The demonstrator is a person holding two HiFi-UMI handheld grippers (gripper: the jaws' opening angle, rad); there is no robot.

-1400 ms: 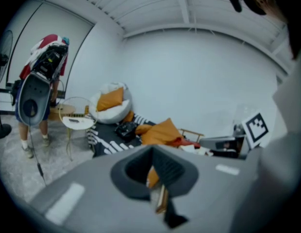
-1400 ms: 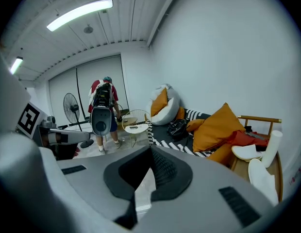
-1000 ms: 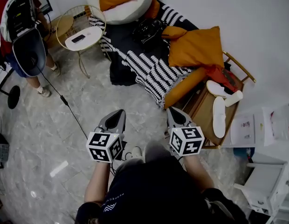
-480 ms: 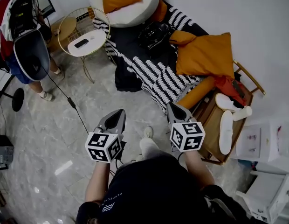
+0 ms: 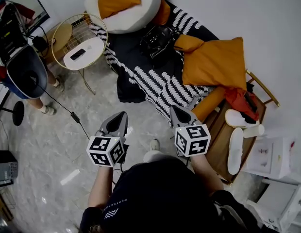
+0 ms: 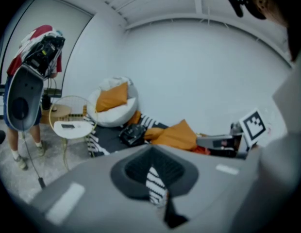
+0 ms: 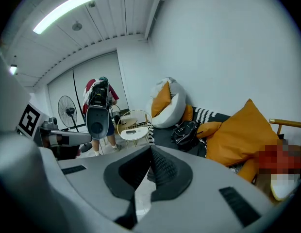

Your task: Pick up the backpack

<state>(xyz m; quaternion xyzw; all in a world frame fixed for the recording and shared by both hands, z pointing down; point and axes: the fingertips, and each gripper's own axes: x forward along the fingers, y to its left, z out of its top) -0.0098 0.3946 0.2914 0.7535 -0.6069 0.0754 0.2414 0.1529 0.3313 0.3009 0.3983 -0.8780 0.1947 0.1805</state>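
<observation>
The black backpack (image 5: 158, 39) lies on a black-and-white striped mattress (image 5: 155, 79) by the wall, well ahead of both grippers. It also shows small in the left gripper view (image 6: 132, 134) and in the right gripper view (image 7: 184, 131). My left gripper (image 5: 120, 116) and right gripper (image 5: 175, 109) hang side by side over the marble floor, short of the mattress edge. Both point towards the mattress. The left gripper (image 6: 151, 149) and the right gripper (image 7: 150, 149) each have their jaws shut with nothing between them.
A round wire side table (image 5: 82, 45) with a phone on it stands left of the mattress. A person with gear (image 5: 22, 57) stands at far left, and a cable (image 5: 73, 115) trails across the floor. Orange cushions (image 5: 216, 62), a white beanbag (image 5: 124, 6) and a wooden rack with slippers (image 5: 235, 135) lie nearby.
Both grippers and the head camera have moved forward over the floor towards the mattress. The backpack lies where it did. Both jaws stay shut.
</observation>
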